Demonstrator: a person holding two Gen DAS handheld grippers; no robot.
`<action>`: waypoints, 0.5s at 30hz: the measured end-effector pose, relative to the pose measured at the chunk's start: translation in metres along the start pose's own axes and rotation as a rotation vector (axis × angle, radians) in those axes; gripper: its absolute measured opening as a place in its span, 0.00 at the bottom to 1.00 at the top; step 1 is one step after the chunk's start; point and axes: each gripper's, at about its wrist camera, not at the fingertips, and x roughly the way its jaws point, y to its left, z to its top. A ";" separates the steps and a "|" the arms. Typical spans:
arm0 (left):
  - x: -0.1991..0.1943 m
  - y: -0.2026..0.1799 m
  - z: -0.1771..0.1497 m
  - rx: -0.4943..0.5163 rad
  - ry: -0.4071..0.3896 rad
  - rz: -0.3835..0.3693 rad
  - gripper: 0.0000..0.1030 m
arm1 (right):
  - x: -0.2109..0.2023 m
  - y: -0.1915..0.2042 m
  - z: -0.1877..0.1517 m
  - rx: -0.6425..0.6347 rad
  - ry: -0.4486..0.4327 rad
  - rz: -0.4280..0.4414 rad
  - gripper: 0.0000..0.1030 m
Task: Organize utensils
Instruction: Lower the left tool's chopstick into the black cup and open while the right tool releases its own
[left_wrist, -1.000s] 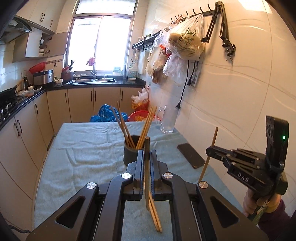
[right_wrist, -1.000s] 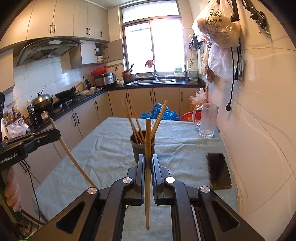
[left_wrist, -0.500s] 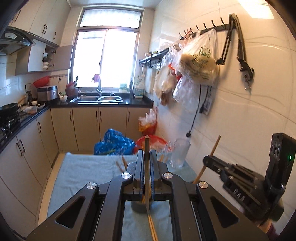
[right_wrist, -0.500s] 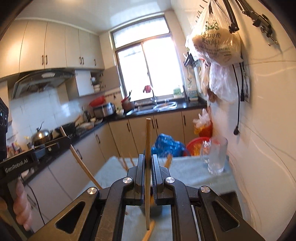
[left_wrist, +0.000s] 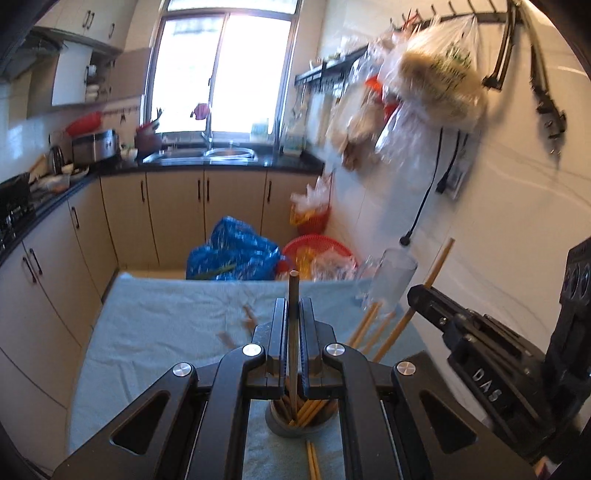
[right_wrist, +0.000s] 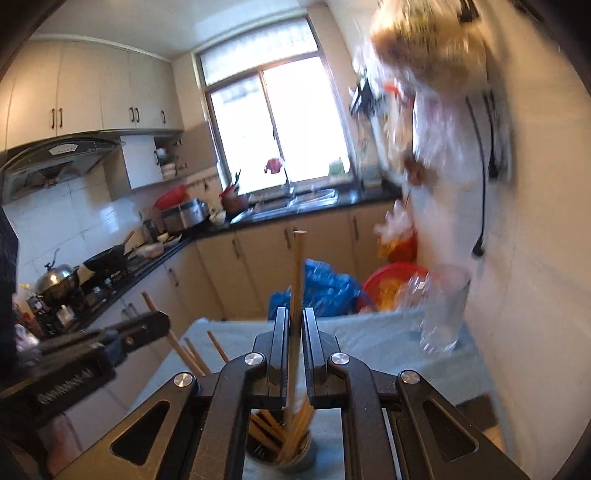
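A grey utensil cup (left_wrist: 301, 424) holding several chopsticks stands on the light blue cloth, right under my left gripper (left_wrist: 293, 306). That gripper is shut on a dark chopstick (left_wrist: 293, 288), held upright with its lower end down in the cup's mouth. My right gripper (left_wrist: 419, 295) comes in from the right, shut on a pale wooden chopstick (left_wrist: 439, 258). In the right wrist view my right gripper (right_wrist: 295, 314) grips that pale chopstick (right_wrist: 297, 266) above the cup (right_wrist: 291, 454). My left gripper (right_wrist: 159, 325) shows at the left.
Two loose chopsticks (left_wrist: 312, 458) lie on the cloth (left_wrist: 166, 325) just before the cup. A glass mug (left_wrist: 388, 280) stands at the table's far right by the tiled wall. Beyond the table's far edge are a blue bag (left_wrist: 236, 254) and a red basket (left_wrist: 321, 247).
Both grippers have moved forward over the table, each keeping its chopstick. The cup, earlier ahead of the fingers, now sits beneath the jaws.
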 end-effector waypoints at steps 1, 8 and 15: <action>0.005 0.000 -0.002 0.003 0.009 0.002 0.05 | 0.004 -0.002 -0.002 0.000 0.008 -0.006 0.08; 0.020 0.004 -0.012 0.013 0.032 0.014 0.05 | 0.025 -0.014 -0.010 0.021 0.053 0.003 0.08; 0.005 0.011 -0.019 -0.008 0.017 0.007 0.34 | 0.039 -0.014 -0.021 0.036 0.109 0.029 0.29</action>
